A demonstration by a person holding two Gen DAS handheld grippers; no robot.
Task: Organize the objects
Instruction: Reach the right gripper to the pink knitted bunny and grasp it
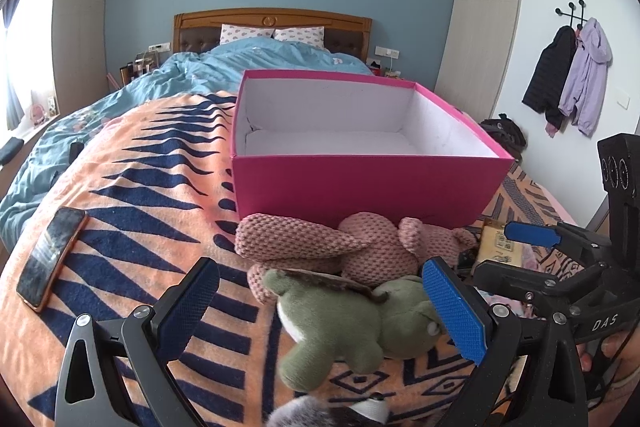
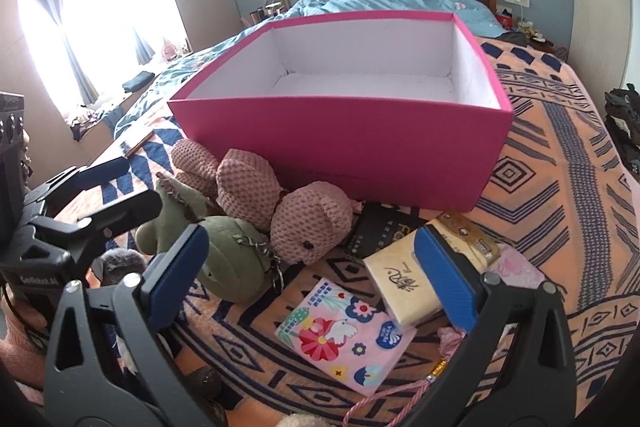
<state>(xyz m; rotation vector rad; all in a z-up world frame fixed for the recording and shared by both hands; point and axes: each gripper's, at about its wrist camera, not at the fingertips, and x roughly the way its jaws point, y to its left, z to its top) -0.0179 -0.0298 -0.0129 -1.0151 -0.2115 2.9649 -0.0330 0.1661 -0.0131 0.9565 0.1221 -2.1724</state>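
The green plush (image 1: 352,323) lies between the left gripper's (image 1: 320,307) open jaws; the right gripper (image 2: 316,267) gapes above tissue packs (image 2: 404,287).

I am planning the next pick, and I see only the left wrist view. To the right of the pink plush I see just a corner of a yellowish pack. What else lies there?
Observer: A flat pink flowered packet lies on the blanket, in front of the cream tissue pack.
Operator: Is anything between the plush and the box?
Observer: Yes, a black packet lies beside the head of the pink plush, just in front of the pink box.
Operator: Does the right tool hold something?
Observer: No, the right tool is open and empty. The cream tissue pack shows just beside one of its fingers.
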